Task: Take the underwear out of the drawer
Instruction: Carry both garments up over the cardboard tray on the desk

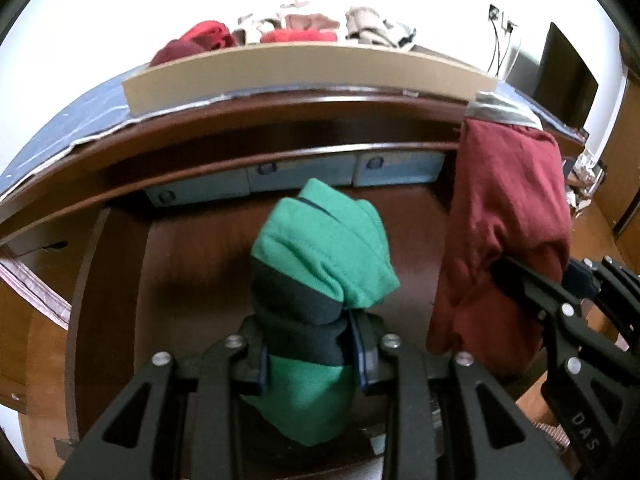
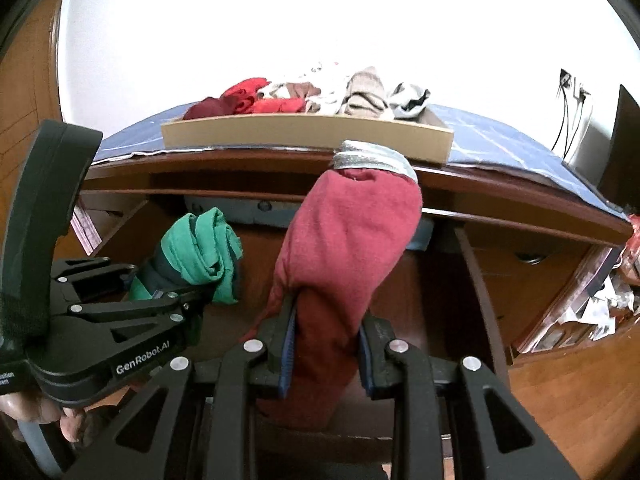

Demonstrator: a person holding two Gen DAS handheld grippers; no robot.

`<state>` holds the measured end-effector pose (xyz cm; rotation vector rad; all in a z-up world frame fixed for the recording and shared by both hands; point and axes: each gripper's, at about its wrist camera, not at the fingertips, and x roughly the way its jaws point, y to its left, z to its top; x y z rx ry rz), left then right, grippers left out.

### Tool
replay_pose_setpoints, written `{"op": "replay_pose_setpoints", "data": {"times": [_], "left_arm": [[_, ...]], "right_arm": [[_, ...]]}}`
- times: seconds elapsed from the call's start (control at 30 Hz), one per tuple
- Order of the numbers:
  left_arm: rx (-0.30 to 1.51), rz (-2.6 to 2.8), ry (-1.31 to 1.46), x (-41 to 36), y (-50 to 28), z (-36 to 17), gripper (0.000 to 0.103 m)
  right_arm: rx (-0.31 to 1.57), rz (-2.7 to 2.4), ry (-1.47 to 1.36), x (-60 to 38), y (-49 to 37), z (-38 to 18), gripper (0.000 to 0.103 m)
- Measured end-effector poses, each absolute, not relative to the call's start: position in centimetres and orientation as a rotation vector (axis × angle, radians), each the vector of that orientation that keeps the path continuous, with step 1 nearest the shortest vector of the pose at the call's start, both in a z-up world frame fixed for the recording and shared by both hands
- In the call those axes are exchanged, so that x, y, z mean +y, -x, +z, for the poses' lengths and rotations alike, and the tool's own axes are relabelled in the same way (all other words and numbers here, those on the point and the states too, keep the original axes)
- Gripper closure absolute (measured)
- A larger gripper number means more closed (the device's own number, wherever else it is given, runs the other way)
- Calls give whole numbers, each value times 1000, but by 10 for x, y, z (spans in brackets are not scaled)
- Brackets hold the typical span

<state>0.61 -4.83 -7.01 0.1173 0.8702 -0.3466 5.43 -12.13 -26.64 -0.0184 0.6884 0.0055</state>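
My left gripper (image 1: 310, 354) is shut on green underwear (image 1: 328, 240) with a dark waistband, held up over the open wooden drawer (image 1: 120, 264). In the right wrist view the same green underwear (image 2: 204, 254) hangs bunched from the left gripper (image 2: 200, 294). My right gripper (image 2: 326, 354) is shut on maroon underwear (image 2: 348, 240) with a silver waistband, lifted in front of the desk edge. That maroon underwear (image 1: 504, 216) shows at the right of the left wrist view, pinched by the right gripper (image 1: 500, 272).
A cardboard box (image 2: 308, 136) full of clothes stands on the blue-covered desk top (image 2: 500, 140) behind the drawer. Pale blue boxes (image 1: 304, 178) line the drawer's back. A dark monitor (image 1: 568, 80) and wall cables are at the right. Clutter (image 2: 600, 304) lies on the floor at the right.
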Motion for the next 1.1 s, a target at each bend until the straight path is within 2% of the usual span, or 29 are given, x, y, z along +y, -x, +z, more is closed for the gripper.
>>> {"op": "replay_pose_setpoints", "data": {"times": [0.73,1.1], "left_arm": [[790,-402,-17,-38,9,-50,75],[714,-434,-18,-40,30,-22,75]], "right_arm": [[568,-53,58,-124,-29,-245,75],[493,-71,89,-120,-19,-228,75]]}}
